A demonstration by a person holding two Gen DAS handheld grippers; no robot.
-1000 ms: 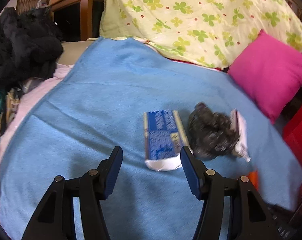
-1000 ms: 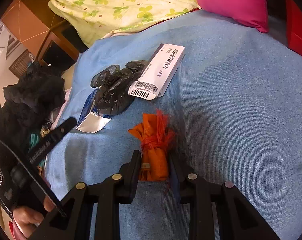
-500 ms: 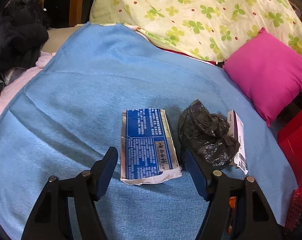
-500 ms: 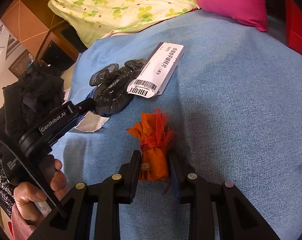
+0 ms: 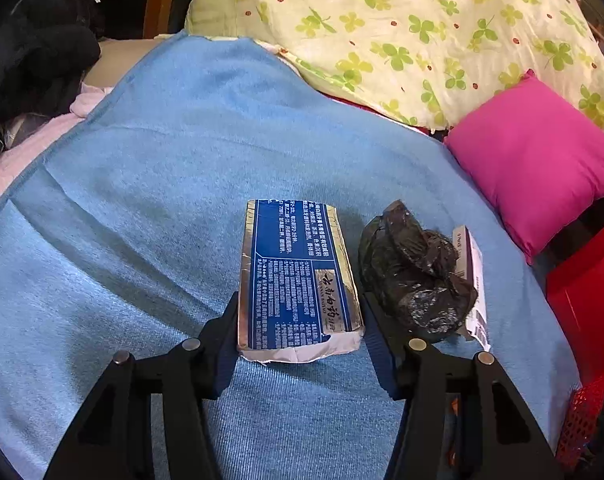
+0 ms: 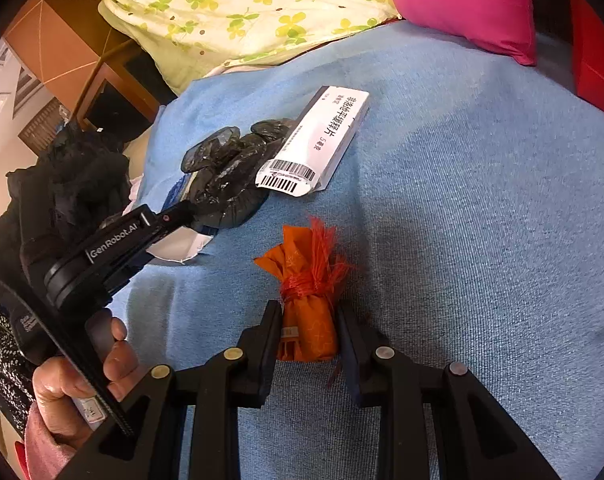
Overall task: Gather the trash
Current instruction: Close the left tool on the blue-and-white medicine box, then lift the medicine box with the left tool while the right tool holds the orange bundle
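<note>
A blue and silver flattened box (image 5: pixel 298 276) lies on the blue blanket (image 5: pixel 142 208). My left gripper (image 5: pixel 300 332) stands around its near end, jaws touching its sides. A crumpled black plastic bag (image 5: pixel 413 272) lies just right of it, then a white barcoded box (image 5: pixel 471 276). In the right wrist view my right gripper (image 6: pixel 307 340) is shut on an orange tied bundle (image 6: pixel 307 300) resting on the blanket. The black bag (image 6: pixel 226 176), the white box (image 6: pixel 317 140) and the left gripper's body (image 6: pixel 114 240) lie beyond it.
A pink pillow (image 5: pixel 537 160) and a clover-print quilt (image 5: pixel 421 28) lie at the far side. Black clothes (image 5: pixel 34 52) are heaped at the left. A red container (image 5: pixel 589 300) stands at the right edge, with red mesh (image 5: pixel 585 416) below it.
My left gripper moved forward over the blue box and narrowed until its jaws meet the box's sides. My right gripper stayed shut on the orange bundle.
</note>
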